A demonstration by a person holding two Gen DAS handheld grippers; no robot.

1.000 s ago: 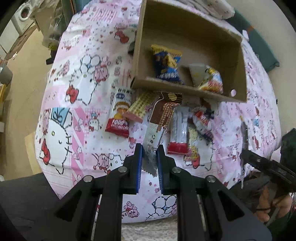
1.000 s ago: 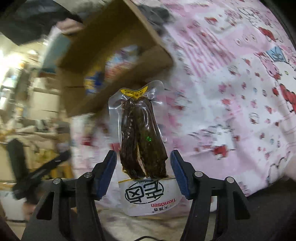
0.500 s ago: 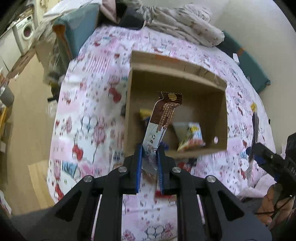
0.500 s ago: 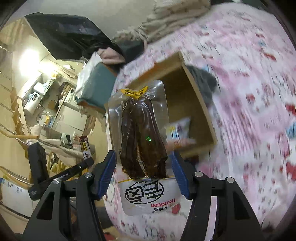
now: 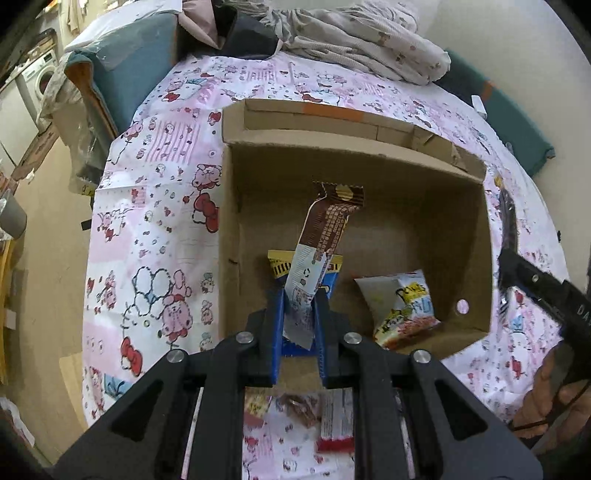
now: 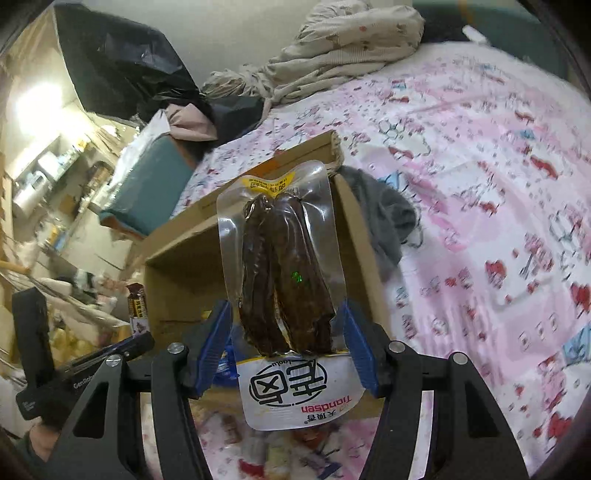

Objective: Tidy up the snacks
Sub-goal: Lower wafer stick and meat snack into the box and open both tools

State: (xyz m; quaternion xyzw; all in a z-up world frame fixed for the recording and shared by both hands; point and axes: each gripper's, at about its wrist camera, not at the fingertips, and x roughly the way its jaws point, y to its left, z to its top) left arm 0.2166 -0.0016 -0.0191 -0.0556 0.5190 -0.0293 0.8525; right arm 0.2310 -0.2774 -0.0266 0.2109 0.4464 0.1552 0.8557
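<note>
1. A long brown-and-white foil snack wrapper [image 5: 320, 251] stands upright, tilted right, pinched at its lower end above an open brown cardboard box [image 5: 472, 236] on the bed.
2. A clear vacuum pack of two dark sausages [image 6: 284, 273] stands upright, its white label end lowest.
3. A blue-and-yellow snack bag [image 5: 334, 275] and a white-and-orange snack bag [image 5: 400, 308] lie inside the box.

This is a lived-in home, a bedroom by the look of it. Beyond the fingers [image 5: 279, 321] lies a bed [image 5: 155, 206] under a pink cartoon-print sheet, with a crumpled blanket [image 5: 354, 33] heaped at its far end. To the left of the fingers, past the bed's edge, stands a washing machine [image 5: 38, 79] (a household one, white). A teal cushion [image 5: 125, 70] leans by the far left corner. In the right wrist view, cluttered shelves [image 6: 48, 173] under a bright lamp fill the left side, and a black plastic bag [image 6: 122, 62] sits above them.
</note>
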